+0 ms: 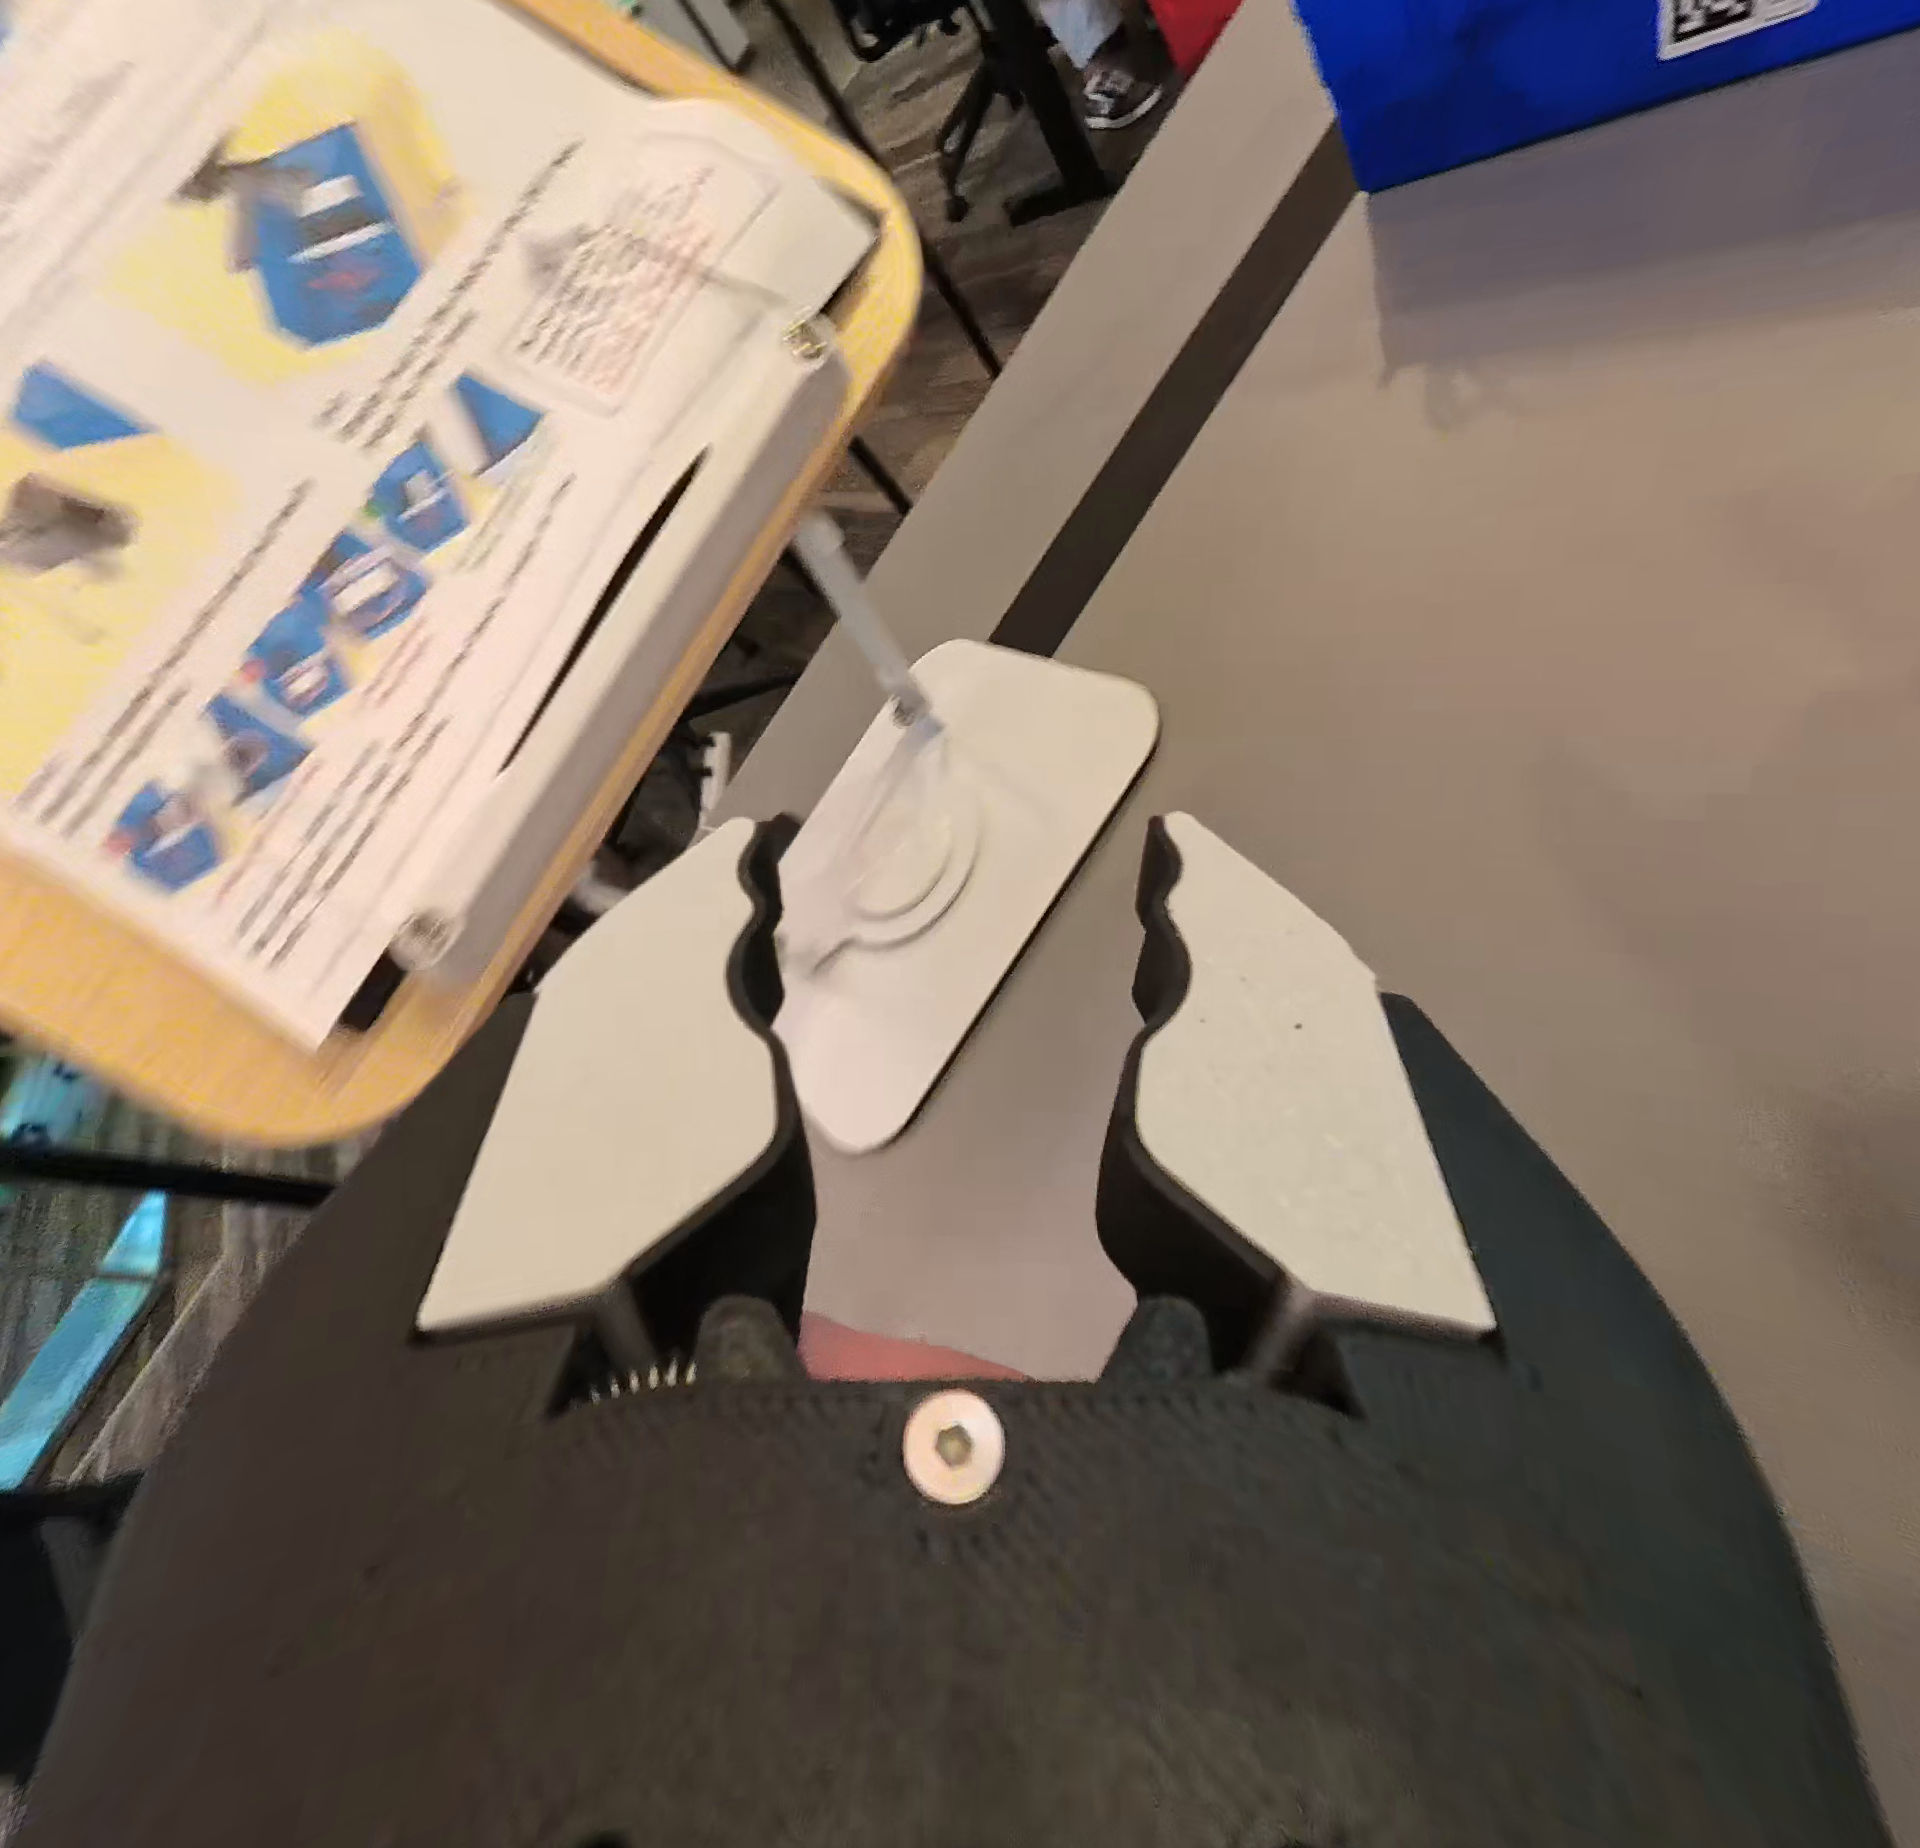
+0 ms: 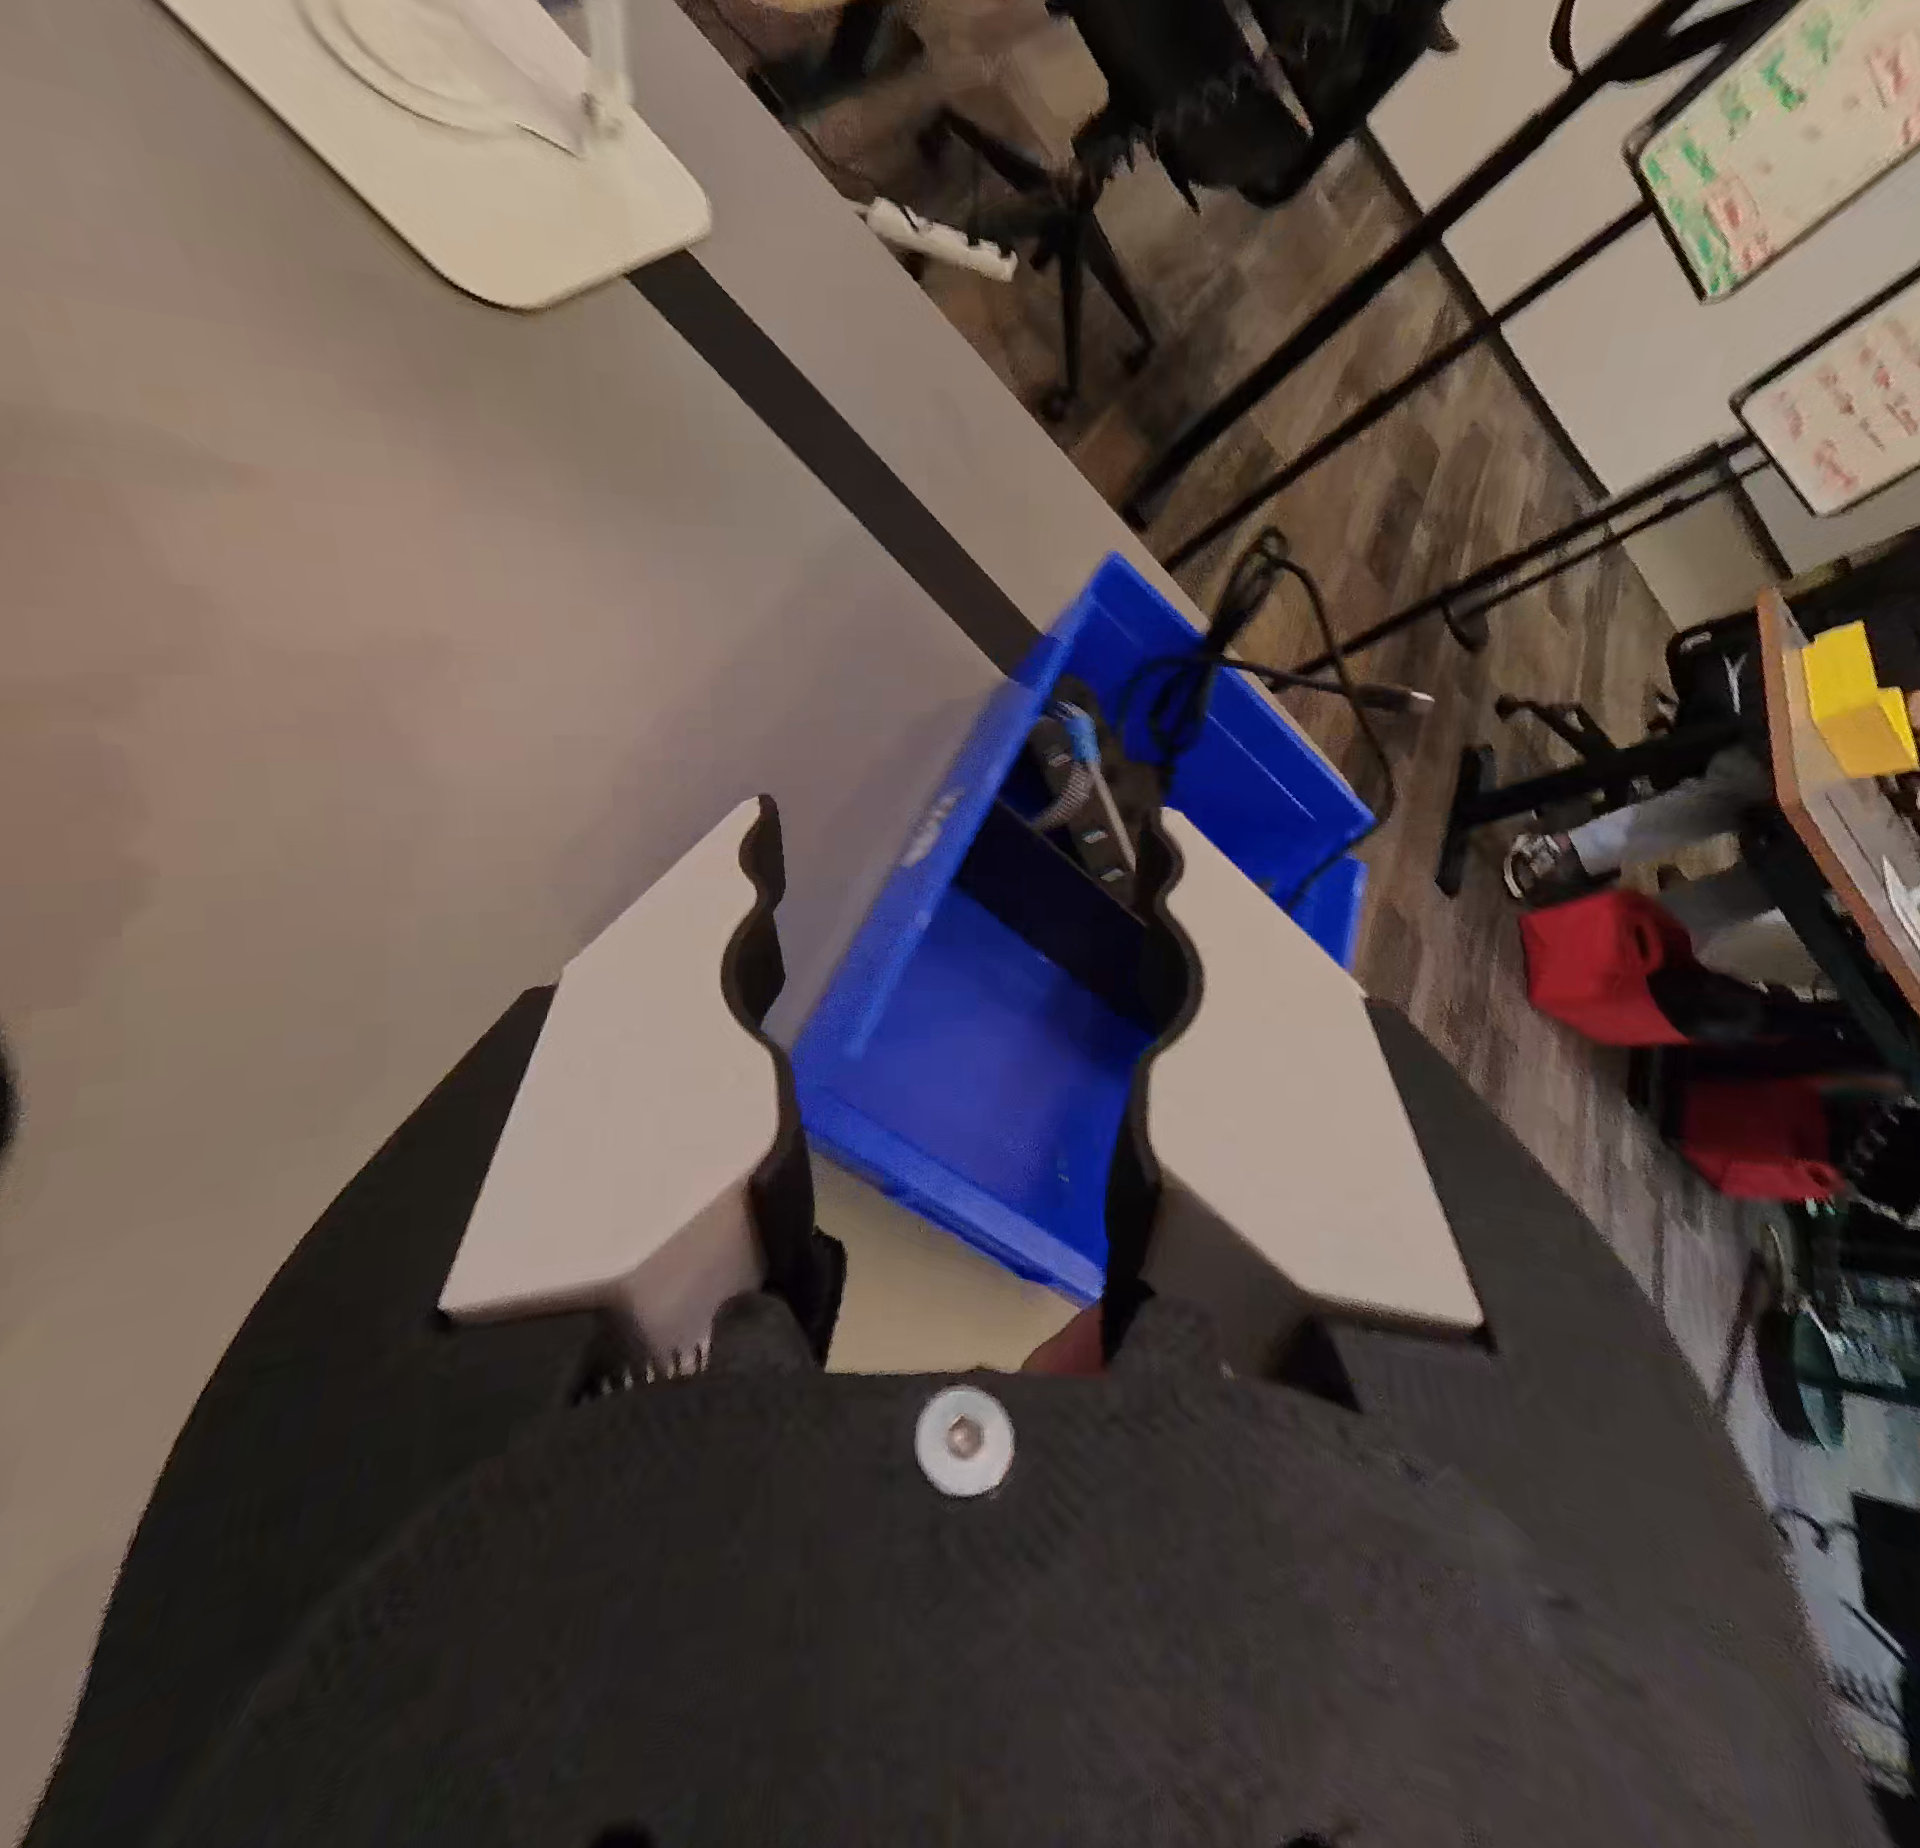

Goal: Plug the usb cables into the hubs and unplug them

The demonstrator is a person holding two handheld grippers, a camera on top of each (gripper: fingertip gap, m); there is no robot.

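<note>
At 12 o'clock from the right gripper, fingers apart and empty, sits the blue bin holding hub and cables. Left gripper also spread, empty. Judged step: approach; next, reach in for a plug.

Your left gripper: jaws spread wide, nothing between them, grey finger plates splayed outward, tips angled down toward bench. Your right gripper: jaws equally wide apart, empty, tips pointing forward and down. Both views motion-blurred. Neither gripper touching anything.
</note>
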